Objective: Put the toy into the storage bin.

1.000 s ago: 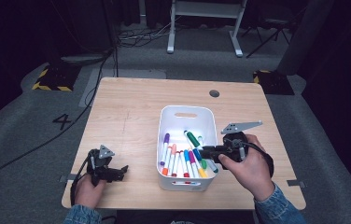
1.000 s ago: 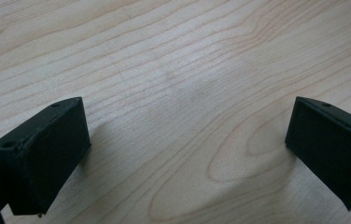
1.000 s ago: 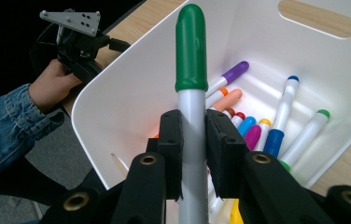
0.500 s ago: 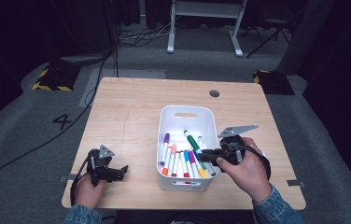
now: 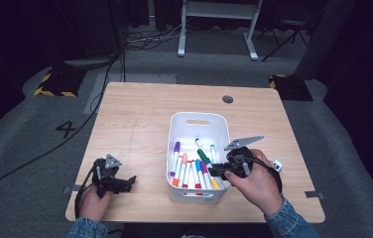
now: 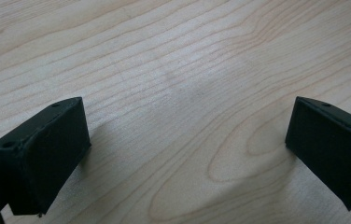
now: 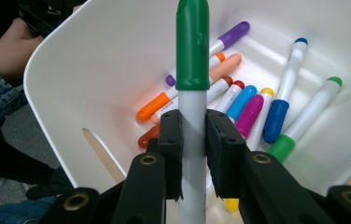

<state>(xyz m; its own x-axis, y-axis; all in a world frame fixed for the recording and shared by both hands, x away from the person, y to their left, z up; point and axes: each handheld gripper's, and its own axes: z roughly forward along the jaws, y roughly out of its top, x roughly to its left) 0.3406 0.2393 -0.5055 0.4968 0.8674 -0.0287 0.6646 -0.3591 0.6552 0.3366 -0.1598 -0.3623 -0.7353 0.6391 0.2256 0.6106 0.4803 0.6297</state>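
Right gripper (image 7: 193,140) clamped on a green-capped marker (image 7: 192,70); pads pinch the white barrel just below the cap, so the cap end juts out ahead of the jaws and the marker lies in line with them. A grip that close to the cap probably keeps the pen from swinging as it is carried

Marker held above the open white bin (image 5: 174,148), over its right half, clear of the markers (image 5: 190,171) lying on the bin floor. Those lie roughly side by side, caps mixed: purple, orange, red, blue, magenta, yellow, another green. Judging by the lifted pen over the pile, the work in hand is picking one marker out of the bin, or dropping one in; cannot tell which

Right hand (image 5: 254,183) sits at the bin's right front corner, wrist angled inward so the jaws reach over the wall

Left gripper (image 5: 125,182) rests low on the wooden table (image 5: 135,114) near the front left edge, well apart from the bin. Jaws stand wide, bare wood grain between them, nothing held. Likely parked there to keep out of the way
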